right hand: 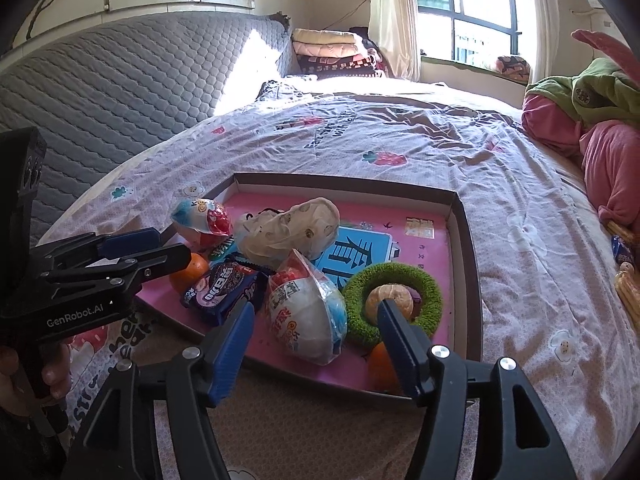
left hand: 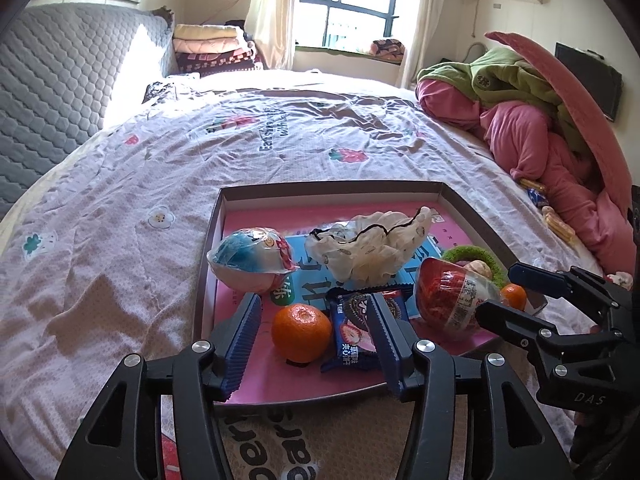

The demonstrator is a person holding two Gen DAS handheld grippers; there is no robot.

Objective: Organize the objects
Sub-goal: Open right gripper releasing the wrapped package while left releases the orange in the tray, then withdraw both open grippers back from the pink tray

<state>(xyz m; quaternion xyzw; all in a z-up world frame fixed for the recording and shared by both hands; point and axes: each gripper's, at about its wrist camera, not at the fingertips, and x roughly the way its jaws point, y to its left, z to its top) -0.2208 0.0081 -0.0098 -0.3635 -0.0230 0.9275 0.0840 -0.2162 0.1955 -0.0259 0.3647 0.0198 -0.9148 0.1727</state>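
Note:
A shallow box lid with a pink floor lies on the bed. In it are a tangerine, a dark cookie packet, a blue toy egg, a red-and-white toy egg, a cream cloth bundle, a green ring and a second tangerine. My left gripper is open around the tangerine and packet. My right gripper is open around the red-and-white egg.
A pile of pink and green bedding lies at the right. Small snack packets lie on the sheet beside it. A grey quilted headboard runs along the left, with folded blankets behind.

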